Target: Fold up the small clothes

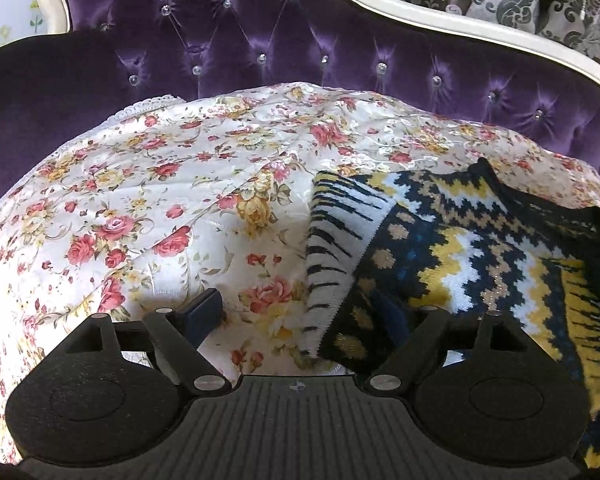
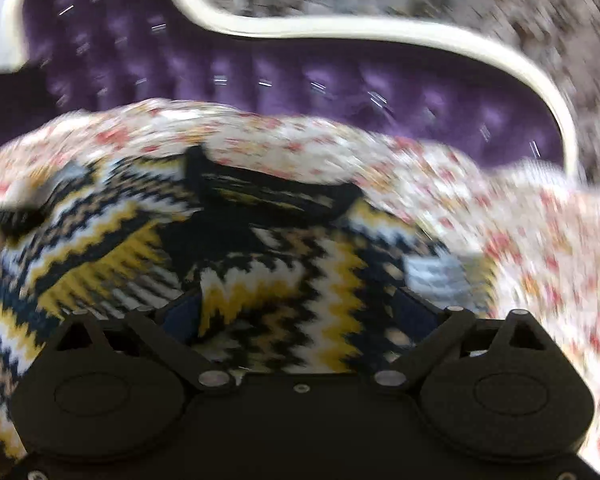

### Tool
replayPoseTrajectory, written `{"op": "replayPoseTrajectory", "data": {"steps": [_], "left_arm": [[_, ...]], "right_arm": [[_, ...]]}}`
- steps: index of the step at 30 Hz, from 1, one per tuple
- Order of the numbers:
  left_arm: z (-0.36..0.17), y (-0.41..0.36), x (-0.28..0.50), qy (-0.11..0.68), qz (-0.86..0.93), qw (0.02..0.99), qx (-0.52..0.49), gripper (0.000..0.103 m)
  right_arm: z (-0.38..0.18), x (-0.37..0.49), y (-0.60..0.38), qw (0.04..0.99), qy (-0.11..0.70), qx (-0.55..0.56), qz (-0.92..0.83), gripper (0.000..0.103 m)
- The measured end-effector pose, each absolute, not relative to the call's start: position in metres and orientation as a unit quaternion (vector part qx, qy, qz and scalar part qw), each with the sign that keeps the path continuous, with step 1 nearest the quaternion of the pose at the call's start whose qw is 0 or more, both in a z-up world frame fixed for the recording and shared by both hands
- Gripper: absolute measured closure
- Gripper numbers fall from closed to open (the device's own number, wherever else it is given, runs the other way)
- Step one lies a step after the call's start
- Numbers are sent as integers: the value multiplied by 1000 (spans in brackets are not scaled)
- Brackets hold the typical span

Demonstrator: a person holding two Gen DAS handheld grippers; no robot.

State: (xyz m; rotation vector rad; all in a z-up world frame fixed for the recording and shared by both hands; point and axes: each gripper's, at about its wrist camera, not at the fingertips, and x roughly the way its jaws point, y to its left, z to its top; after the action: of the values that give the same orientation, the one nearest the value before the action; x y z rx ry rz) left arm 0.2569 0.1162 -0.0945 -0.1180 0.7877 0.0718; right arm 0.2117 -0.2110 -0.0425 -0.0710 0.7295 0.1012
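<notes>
I'm holding my left gripper (image 1: 306, 312) spread wide, the knit sweater (image 1: 452, 248) lying at 2 o'clock on the floral cover (image 1: 148, 208). My right gripper (image 2: 300, 312) is closer, spread with sweater folds bunching between its fingers.

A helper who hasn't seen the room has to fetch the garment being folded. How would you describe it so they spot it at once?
Find the purple sofa with a floral sheet over its seat. On the sheet lies one knit sweater. Its navy, yellow and white zigzag bands set it apart from the pink roses around it.
</notes>
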Motion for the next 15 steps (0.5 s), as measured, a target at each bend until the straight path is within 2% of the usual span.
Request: {"op": "replayPoseTrajectory", "data": {"steps": [3, 6, 13, 15], "left_arm": [[-95, 116, 257, 384, 34, 921, -58, 19], [-95, 117, 257, 383, 34, 921, -58, 19], [-95, 117, 257, 384, 34, 921, -58, 19], [-95, 117, 257, 384, 33, 921, -58, 19]], "right_arm": [[-39, 212, -243, 923, 380, 39, 40, 9], [-32, 206, -262, 925, 374, 59, 15, 15], [-27, 204, -306, 904, 356, 225, 71, 15], [-26, 206, -303, 904, 345, 241, 79, 15]]}}
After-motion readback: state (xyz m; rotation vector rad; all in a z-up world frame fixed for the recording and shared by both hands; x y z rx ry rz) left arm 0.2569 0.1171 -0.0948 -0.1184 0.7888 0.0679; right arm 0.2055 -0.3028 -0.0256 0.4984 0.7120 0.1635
